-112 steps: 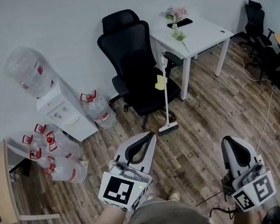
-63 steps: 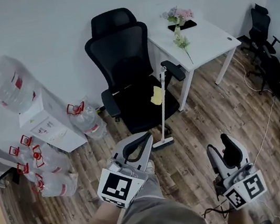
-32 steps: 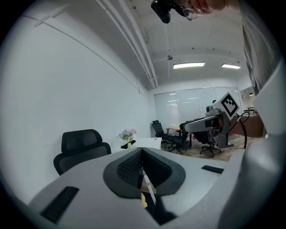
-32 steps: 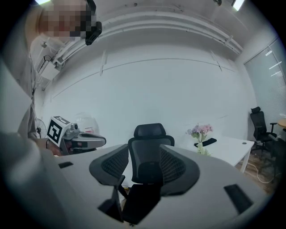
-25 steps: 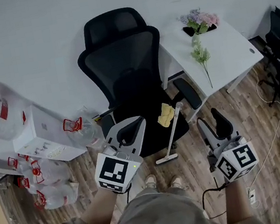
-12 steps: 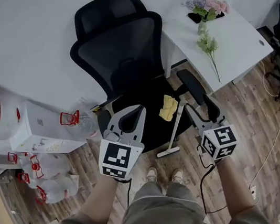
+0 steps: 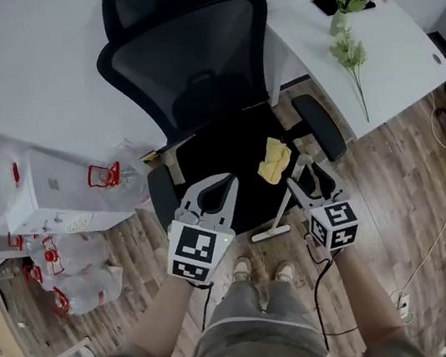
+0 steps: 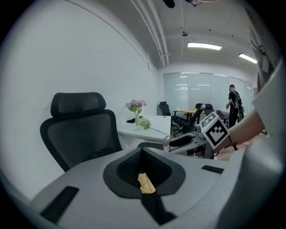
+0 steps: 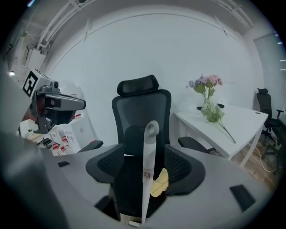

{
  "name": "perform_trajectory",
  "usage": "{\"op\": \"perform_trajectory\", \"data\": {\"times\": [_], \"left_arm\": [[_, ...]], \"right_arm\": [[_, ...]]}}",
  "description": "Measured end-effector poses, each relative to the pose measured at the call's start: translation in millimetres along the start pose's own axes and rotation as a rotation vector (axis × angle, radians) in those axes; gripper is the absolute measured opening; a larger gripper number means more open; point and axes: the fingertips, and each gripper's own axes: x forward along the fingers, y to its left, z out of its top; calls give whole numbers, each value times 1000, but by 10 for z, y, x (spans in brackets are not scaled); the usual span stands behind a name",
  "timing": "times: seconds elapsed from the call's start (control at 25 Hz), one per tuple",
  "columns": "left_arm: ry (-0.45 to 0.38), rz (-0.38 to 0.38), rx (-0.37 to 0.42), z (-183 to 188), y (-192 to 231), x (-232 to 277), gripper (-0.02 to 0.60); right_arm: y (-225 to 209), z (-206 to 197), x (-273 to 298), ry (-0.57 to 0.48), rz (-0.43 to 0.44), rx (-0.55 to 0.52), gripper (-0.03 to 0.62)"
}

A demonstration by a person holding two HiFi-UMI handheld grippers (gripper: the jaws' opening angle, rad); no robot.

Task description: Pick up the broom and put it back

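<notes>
A person (image 7: 251,347) stands over a black office chair (image 7: 186,61) on the wooden floor (image 7: 392,179), a gripper in each hand. The right gripper (image 7: 307,174), its jaws just opened, has the handle of a broom (image 7: 272,229) between them. The broom leans on the seat beside a yellow cloth (image 7: 275,160), and the left gripper (image 7: 211,191) hovers closed nearby.

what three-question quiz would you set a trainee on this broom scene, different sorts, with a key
1. True or false: the right gripper is clamped on the white-handled broom.
2. What lies on the seat of the black mesh office chair? A a crumpled yellow cloth; B a laptop; C a red mug.
3. Fill in: the left gripper has its jaws ___.
Key: 1 false, the handle stands between open jaws; 2 A; 3 shut.
</notes>
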Motion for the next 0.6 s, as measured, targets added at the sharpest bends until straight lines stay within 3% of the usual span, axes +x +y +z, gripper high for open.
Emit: {"op": "perform_trajectory", "data": {"times": [0.32,0.52,0.6], "left_arm": [[92,19,-30,-591,24,150,17],[116,22,-23,-753,49,174,17],[118,24,-29,-790,47,157,17]], "right_arm": [[-51,-545,355,78,16,22,275],[-89,-667,415,83,33,34,135],[-60,-678,400,75,56,45,123]]}}
